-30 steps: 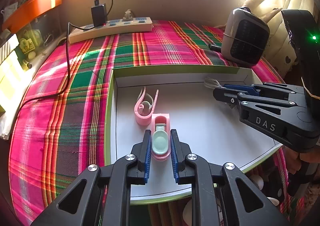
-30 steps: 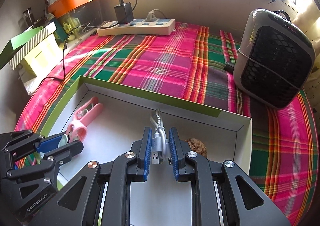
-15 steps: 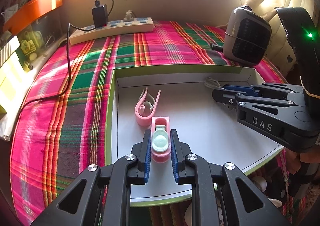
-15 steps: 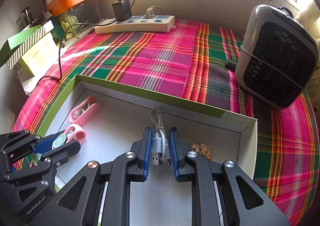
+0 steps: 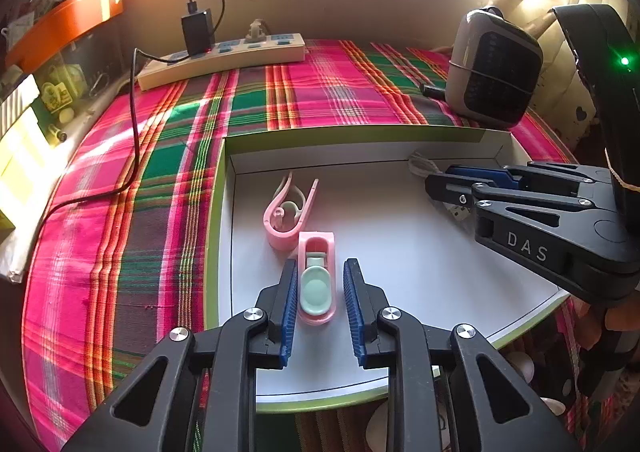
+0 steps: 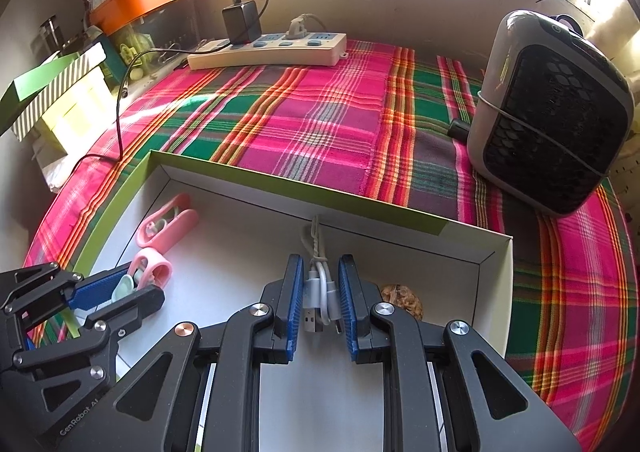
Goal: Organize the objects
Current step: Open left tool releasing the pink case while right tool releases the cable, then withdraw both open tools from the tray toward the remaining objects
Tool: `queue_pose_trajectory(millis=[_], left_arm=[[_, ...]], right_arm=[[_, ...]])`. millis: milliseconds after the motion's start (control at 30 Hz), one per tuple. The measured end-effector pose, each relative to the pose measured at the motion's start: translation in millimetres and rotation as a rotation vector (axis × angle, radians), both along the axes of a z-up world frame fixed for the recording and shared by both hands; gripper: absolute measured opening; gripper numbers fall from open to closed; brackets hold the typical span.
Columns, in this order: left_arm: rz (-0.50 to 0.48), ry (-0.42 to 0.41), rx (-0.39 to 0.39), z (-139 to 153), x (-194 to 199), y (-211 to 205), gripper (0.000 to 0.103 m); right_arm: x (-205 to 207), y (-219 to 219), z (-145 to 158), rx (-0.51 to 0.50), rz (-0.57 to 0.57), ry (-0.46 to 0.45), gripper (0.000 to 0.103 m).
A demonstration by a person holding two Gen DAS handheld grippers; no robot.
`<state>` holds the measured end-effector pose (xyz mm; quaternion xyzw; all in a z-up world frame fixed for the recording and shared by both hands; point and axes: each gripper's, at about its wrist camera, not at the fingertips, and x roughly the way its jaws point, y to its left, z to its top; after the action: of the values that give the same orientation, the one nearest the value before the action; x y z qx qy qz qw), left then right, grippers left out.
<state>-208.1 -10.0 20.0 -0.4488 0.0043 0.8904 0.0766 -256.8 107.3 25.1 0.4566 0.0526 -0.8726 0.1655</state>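
Observation:
A white shallow box point(image 5: 400, 252) with a green rim lies on the plaid cloth. On its floor lies a pink clip with a mint pad point(image 5: 316, 284), between the fingers of my left gripper point(image 5: 320, 264). Those jaws are opening, and a gap shows beside the right pad. A second pink clip point(image 5: 290, 211) lies just beyond it, touching it. My right gripper point(image 6: 319, 264) is shut on a bundled white USB cable point(image 6: 320, 284) low over the box floor near the back wall. From the right wrist, the left gripper point(image 6: 136, 288) and both clips point(image 6: 168, 223) show at the left.
A brown lumpy object point(image 6: 402, 298) sits in the box beside my right fingers. On the cloth stand a grey fan-like unit point(image 6: 552, 111) at the right and a power strip point(image 6: 268, 49) with a charger at the back. Striped boxes point(image 6: 60, 99) sit at the left.
My left jaws have spread away from the pink and mint clip, which stays on the box floor. The right gripper keeps its hold on the cable.

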Motion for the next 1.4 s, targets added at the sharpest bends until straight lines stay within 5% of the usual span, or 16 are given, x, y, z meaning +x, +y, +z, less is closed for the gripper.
queue_pose_trajectory(millis=[367,1267,1400], left_arm=[[-0.002,-0.002,-0.003,2.5,5.8,4.8,0.034],[0.013,0.063,0.048,27.5,54.0,-2.6,0.036],[0.020,0.073,0.061,29.5,62.6,-5.6,0.036]], right_arm=[[11.4,6.3,10.4,-0.031,-0.011,0.026,0.027],[81.2,36.9,34.8,-0.082,-0.051,0.096,0.027],[92.6,39.5,37.9,-0.082,-0.055,0.107,0.034]])
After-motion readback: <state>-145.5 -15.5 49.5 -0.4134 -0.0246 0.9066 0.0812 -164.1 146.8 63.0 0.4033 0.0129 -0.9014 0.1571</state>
